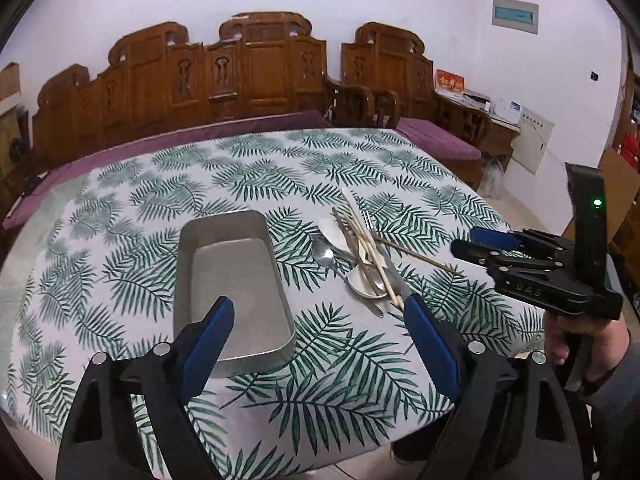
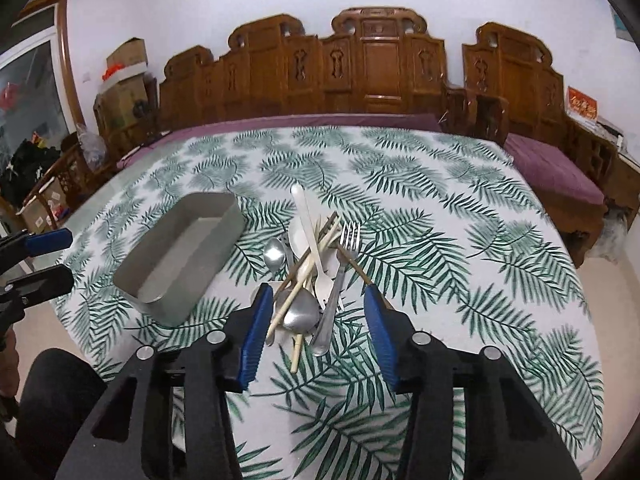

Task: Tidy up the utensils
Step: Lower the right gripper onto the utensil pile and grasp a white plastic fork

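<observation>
The utensils (image 2: pixel 308 276) lie heaped at the centre of the right wrist view, just right of the empty metal tray (image 2: pixel 180 256) meant to receive them. The right gripper (image 2: pixel 316 312) stands partly open over the heap, holding nothing; the left gripper (image 1: pixel 318 334), wide and empty, frames the tray's near end.

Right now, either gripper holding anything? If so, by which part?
Nothing held. Left gripper is open above the metal tray; right gripper is open over the utensil pile, pads not touching any piece.
</observation>
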Demonstrator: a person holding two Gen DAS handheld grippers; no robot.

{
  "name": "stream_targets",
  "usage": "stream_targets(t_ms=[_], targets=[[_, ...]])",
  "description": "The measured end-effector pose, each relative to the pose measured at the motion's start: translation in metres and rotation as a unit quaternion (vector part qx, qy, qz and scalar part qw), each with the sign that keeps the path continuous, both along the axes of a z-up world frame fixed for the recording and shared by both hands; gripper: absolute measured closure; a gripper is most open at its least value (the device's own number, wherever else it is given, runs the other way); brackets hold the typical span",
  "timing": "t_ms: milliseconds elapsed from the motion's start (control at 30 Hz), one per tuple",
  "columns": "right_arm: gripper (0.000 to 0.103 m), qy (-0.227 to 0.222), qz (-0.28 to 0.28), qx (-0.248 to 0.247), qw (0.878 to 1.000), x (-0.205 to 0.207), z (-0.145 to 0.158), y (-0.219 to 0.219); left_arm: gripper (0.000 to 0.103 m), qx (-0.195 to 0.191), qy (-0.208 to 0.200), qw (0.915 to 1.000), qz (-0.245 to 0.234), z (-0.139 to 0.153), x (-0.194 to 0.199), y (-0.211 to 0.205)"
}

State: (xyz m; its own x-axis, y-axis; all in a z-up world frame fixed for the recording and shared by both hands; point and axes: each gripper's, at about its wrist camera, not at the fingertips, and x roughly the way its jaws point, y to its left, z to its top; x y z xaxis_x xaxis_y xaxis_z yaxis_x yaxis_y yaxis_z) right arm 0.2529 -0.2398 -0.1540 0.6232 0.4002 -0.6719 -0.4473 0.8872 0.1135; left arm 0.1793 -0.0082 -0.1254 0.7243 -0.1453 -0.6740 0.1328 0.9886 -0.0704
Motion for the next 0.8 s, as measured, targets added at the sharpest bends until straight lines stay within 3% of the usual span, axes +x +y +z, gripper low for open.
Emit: stream_targets(t_ms=[433, 567, 633, 733, 800], targets=[[0.063, 0.033, 0.062, -0.005, 0.998, 0.087, -0.051, 0.045, 0.027, -0.013, 0.015, 0.9997, 0.013, -0.019, 0.028, 0.008], [0.064, 0.053, 0.067, 0.027, 0.996, 0.111, -0.065, 0.044, 0.028, -0.008, 0.017, 0.9998, 0.010, -0.022, 0.034, 0.006], [0.068, 0.062, 0.066, 0.025, 0.996, 0.119, -0.073, 0.044, 0.027, -0.004, 0.019, 0.9998, 0.009, -0.024, 0.036, 0.004], [0.089, 0.064, 0.073, 0.023, 0.995, 0.123, -0.078, 0.044, 0.028, -0.001, 0.024, 0.9997, 0.008, -0.027, 0.040, 0.002], [0.094, 0.057, 0.073, 0.027, 0.995, 0.123, -0.073, 0.043, 0.027, -0.001, 0.028, 0.9996, 0.008, -0.030, 0.041, 0.000]])
